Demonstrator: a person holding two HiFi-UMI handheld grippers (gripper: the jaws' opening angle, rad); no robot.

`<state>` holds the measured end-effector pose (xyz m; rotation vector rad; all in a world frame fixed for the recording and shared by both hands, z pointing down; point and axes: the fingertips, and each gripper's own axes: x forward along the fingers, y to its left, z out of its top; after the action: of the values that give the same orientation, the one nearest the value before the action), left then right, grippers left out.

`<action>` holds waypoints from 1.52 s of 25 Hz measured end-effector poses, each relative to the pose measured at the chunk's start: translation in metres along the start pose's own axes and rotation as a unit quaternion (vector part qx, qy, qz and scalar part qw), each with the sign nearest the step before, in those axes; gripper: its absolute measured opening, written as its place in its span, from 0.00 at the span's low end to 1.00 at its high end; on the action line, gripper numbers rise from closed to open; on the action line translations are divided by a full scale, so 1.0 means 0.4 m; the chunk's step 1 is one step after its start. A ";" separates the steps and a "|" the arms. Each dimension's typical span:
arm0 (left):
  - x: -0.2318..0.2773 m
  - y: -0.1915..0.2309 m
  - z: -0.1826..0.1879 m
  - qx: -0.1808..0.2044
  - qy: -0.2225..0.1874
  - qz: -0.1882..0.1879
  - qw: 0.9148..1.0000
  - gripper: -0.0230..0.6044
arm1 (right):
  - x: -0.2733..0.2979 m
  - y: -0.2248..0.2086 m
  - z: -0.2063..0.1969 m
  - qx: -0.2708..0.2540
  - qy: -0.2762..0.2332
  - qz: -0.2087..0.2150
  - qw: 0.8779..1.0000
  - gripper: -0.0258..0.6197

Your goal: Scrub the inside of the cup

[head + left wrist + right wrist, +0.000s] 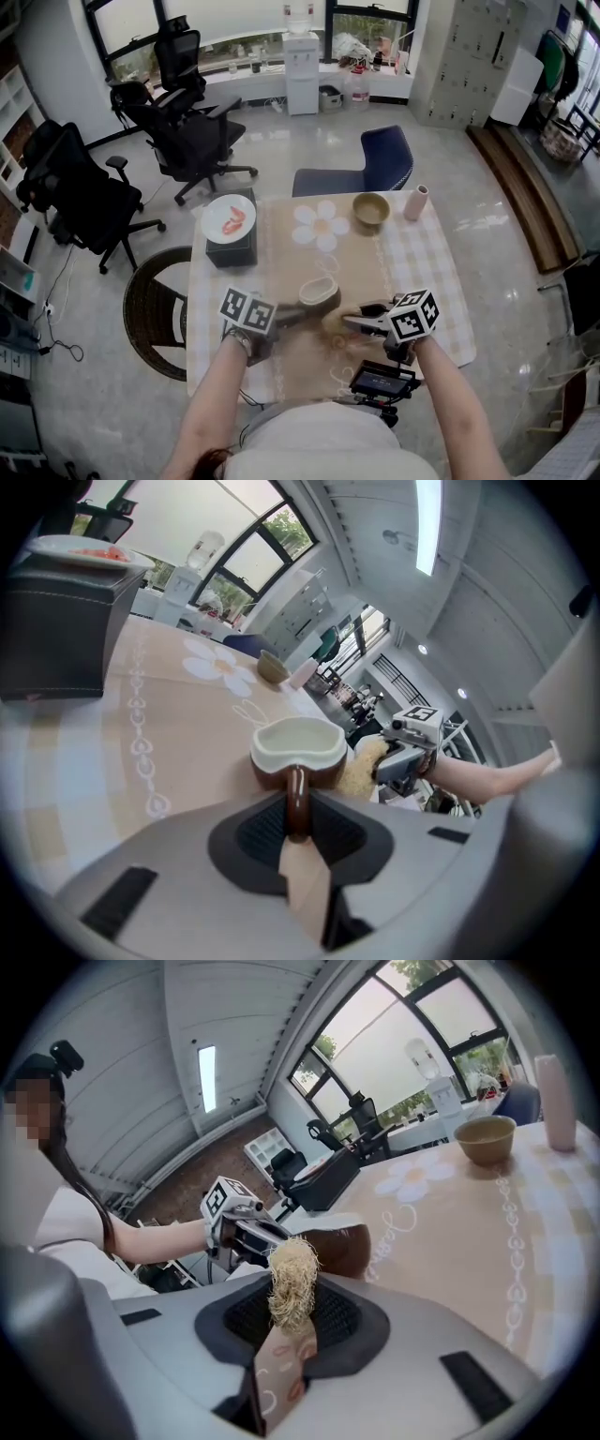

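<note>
I see the cup (298, 747) just below centre in the left gripper view. It is brown outside and cream inside, mouth up, with its brown handle pinched between the jaws of my left gripper (298, 825). The scrubber (292, 1277), a pale straw-coloured wad of fibres, is clamped in my right gripper (291, 1309). It sits outside the cup, just beside its right wall.

Head view steeply down, gripper views close, opposed, sharing cup (319, 292)
</note>
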<state>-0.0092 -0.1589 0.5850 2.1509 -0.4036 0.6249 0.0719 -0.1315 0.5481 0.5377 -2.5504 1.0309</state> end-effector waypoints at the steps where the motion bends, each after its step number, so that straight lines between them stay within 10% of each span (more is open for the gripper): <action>1: -0.001 0.002 -0.003 0.008 0.001 -0.001 1.000 0.13 | -0.005 0.013 0.015 -0.001 -0.013 0.013 1.000 0.18; 7: -0.006 0.013 -0.016 0.033 -0.001 -0.006 0.999 0.13 | -0.041 0.025 0.094 0.028 -0.095 0.056 0.993 0.18; 14: -0.009 0.039 -0.028 0.039 -0.002 -0.006 0.999 0.13 | -0.034 -0.022 0.047 0.057 -0.072 0.040 0.995 0.18; 24: -0.004 0.058 -0.046 0.069 0.005 0.009 0.998 0.13 | -0.016 -0.026 -0.001 -0.004 0.000 -0.015 1.000 0.18; 31: -0.006 0.057 -0.048 0.079 0.008 0.013 0.997 0.13 | -0.055 0.031 0.129 -0.107 -0.098 -0.069 0.987 0.18; 38: -0.003 0.057 -0.052 0.090 0.015 0.021 0.996 0.13 | -0.059 -0.024 0.088 -0.100 -0.080 -0.106 0.986 0.18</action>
<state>-0.0274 -0.1556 0.6098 2.3066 -0.3890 0.7400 0.0911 -0.1581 0.5194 0.8443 -2.6237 0.6738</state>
